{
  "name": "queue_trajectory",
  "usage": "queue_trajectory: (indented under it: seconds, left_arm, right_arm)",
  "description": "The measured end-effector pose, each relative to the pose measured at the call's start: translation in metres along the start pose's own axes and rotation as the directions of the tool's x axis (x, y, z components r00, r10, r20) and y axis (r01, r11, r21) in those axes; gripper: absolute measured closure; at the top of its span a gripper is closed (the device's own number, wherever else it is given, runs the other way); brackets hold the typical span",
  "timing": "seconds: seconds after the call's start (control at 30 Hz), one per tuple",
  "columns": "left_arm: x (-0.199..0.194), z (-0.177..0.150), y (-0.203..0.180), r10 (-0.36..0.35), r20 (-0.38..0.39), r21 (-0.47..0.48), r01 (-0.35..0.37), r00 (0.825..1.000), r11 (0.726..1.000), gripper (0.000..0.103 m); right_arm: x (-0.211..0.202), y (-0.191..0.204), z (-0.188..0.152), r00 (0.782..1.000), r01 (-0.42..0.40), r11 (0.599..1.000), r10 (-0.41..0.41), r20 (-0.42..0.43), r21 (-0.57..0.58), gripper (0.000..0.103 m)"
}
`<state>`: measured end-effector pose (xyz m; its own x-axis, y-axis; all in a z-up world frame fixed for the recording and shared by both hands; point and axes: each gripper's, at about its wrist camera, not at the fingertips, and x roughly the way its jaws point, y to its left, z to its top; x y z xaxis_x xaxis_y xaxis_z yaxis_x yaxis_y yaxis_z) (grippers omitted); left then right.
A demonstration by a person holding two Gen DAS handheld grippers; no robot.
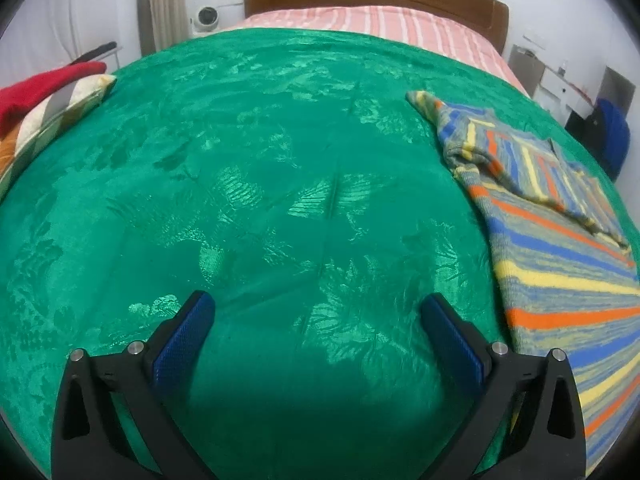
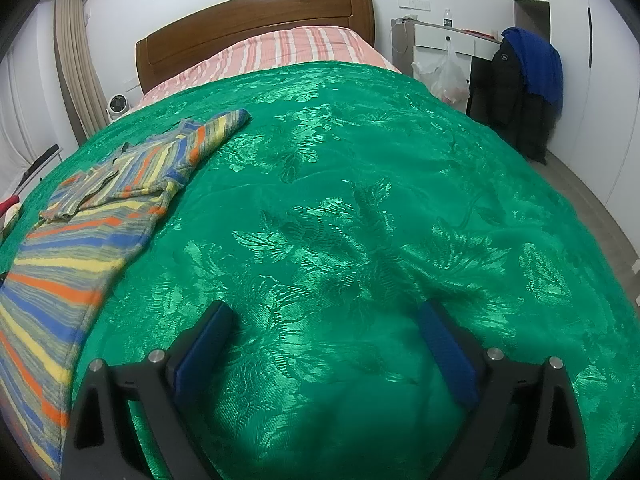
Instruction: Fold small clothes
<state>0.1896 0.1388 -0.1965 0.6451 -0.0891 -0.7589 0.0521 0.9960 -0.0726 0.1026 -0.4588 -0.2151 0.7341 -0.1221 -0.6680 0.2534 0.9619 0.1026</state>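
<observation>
Green bedspread (image 2: 360, 200), bare across its middle. Striped sweater (image 1: 560, 248) lies flat between my grippers, one sleeve reaching toward the headboard (image 2: 256, 24). Left gripper (image 1: 318, 304) and right gripper (image 2: 324, 314): both spread, holding nothing, over bare cover.

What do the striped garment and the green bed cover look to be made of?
Multicoloured striped garment: apparently knitted yarn, matte, with fuzzy blended stripes and a ribbed-looking cuff. Green bed cover: probably satin-like jacquard, glossy, with a woven leaf pattern that catches the light.
</observation>
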Motion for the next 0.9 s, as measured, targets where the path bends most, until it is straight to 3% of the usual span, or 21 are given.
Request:
queue_trajectory:
  seconds: [0.9]
  left_arm:
    - [-0.0060,-0.0080,-0.0018,0.025,0.025,0.013,-0.025,0.999,1.000,0.000]
  right_arm:
    - [-0.0005,-0.0024,-0.0013,1.000,-0.009,1.000,0.009,0.011,0.002,0.008]
